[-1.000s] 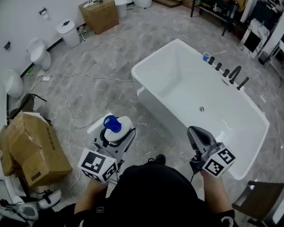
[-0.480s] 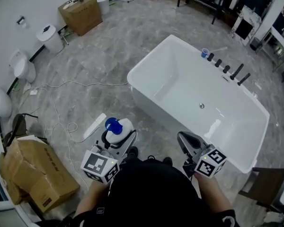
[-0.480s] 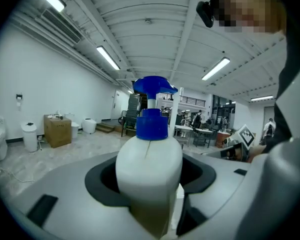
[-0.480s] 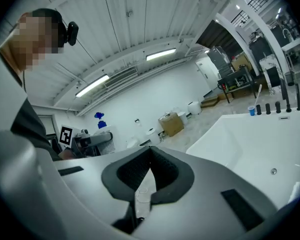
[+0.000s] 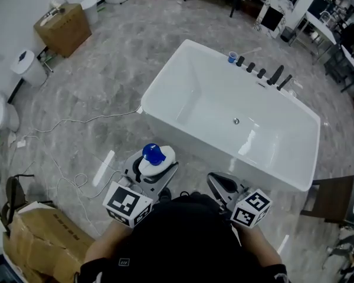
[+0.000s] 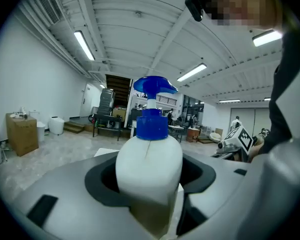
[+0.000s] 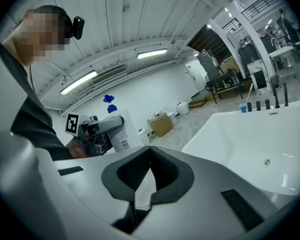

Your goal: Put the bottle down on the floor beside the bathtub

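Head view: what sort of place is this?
Probably a bathroom-fixture showroom or storeroom, not a home bathroom: a freestanding white bathtub on open grey stone floor, loose white toilets by the wall, brown cardboard boxes.

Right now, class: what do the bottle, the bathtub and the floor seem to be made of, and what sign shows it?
Bottle: probably plastic, matte white body with a moulding seam, glossy blue pump top.
Bathtub: likely acrylic or enamel, glossy white with bright light reflections.
Floor: looks like polished stone or marble-pattern tile, grey with veining.
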### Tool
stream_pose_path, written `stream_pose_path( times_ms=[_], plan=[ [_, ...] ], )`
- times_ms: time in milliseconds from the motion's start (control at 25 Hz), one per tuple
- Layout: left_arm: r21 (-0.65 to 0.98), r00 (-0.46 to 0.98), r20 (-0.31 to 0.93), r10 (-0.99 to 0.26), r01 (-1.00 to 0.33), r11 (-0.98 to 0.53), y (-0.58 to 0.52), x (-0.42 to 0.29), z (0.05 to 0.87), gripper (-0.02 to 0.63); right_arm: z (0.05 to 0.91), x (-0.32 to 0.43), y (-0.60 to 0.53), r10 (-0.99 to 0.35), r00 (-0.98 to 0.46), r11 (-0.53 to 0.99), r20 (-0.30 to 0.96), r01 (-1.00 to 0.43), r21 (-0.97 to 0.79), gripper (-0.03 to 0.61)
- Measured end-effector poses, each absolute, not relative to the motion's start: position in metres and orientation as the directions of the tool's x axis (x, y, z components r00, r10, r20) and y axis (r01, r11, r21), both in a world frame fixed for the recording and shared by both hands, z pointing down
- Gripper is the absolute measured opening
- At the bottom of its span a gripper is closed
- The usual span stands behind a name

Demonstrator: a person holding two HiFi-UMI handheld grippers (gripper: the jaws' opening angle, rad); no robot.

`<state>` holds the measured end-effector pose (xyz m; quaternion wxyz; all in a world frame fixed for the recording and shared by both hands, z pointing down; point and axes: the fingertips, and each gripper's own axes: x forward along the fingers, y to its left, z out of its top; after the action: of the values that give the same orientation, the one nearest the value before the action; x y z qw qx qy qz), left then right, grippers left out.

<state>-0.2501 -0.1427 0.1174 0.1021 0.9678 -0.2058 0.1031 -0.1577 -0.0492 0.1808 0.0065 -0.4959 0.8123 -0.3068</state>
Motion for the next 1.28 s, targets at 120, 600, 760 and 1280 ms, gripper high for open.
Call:
stream_pose_path(
  times_ms=[120,600,760,1280],
  plan=[
    [0.146,0.903,0.247,-0.352,-0.393,-0.908,-0.137,-0.234,0.116,0.273,0.177,-0.145,-0.039,-0.824,-0.482,0.298,0.297,-0.815,-0.497,0.028],
    [0.137,0.928,0.303,-0.219,-0.27,-0.953,-0.108,-0.109,0.113,0.273,0.13,-0.045,-0.007,-0.925,-0.334,0.214,0.18,-0.851,-0.48,0.028],
    [0.154,0.938,0.32,-0.13,-0.188,-0.97,-0.098,-0.072,0.128,0.273,0.125,-0.015,-0.016,-0.948,-0.276,0.181,0.158,-0.877,-0.445,0.028],
    [0.186,0.923,0.385,0.018,-0.058,-0.981,-0.102,-0.044,0.185,0.273,0.139,-0.008,-0.051,-0.957,-0.206,0.093,0.206,-0.886,-0.454,0.028]
  ],
)
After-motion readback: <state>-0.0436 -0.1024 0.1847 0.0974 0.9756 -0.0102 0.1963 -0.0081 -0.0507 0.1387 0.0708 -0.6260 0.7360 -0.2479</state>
